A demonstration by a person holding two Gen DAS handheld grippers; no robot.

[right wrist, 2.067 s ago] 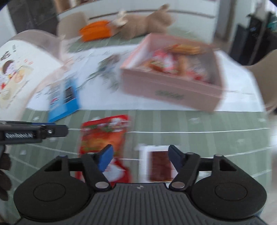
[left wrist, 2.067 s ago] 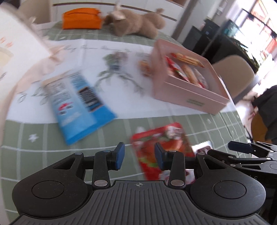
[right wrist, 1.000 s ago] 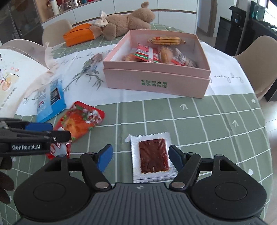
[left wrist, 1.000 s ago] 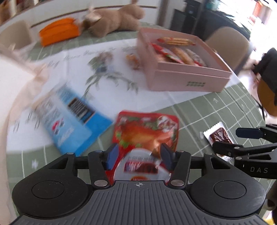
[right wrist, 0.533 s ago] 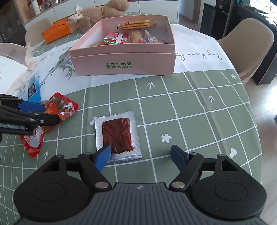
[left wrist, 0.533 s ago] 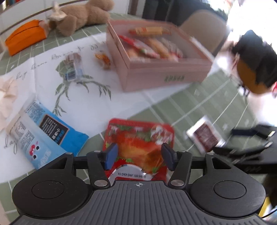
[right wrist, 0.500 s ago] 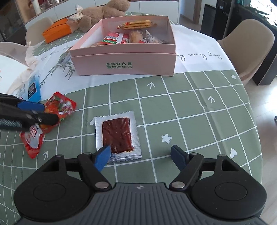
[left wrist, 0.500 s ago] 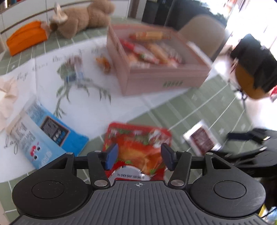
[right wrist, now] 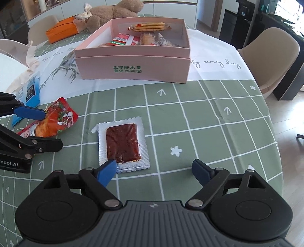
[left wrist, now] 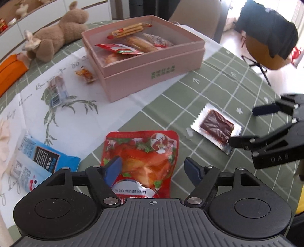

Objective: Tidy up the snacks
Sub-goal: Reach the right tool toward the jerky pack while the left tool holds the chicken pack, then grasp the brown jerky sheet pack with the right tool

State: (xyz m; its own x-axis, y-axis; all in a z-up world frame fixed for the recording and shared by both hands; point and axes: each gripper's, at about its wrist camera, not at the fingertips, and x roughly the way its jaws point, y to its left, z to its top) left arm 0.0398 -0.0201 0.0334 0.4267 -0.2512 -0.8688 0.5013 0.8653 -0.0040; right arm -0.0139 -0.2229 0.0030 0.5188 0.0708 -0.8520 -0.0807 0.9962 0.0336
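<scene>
Green checked tablecloth (right wrist: 209,117) under pink snack box (right wrist: 133,70), beige chairs (right wrist: 269,57) around.

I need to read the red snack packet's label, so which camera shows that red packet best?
The left wrist view: the red packet lies flat between the open left gripper fingers, its whole front and printed strip visible. The right wrist view shows it smaller at the edge, foreshortened and partly hidden behind the left gripper's fingers.

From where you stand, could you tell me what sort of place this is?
Most likely a home dining room: a table with a green checked cloth, chairs around it, and a teddy bear lying by a box of snacks.
</scene>
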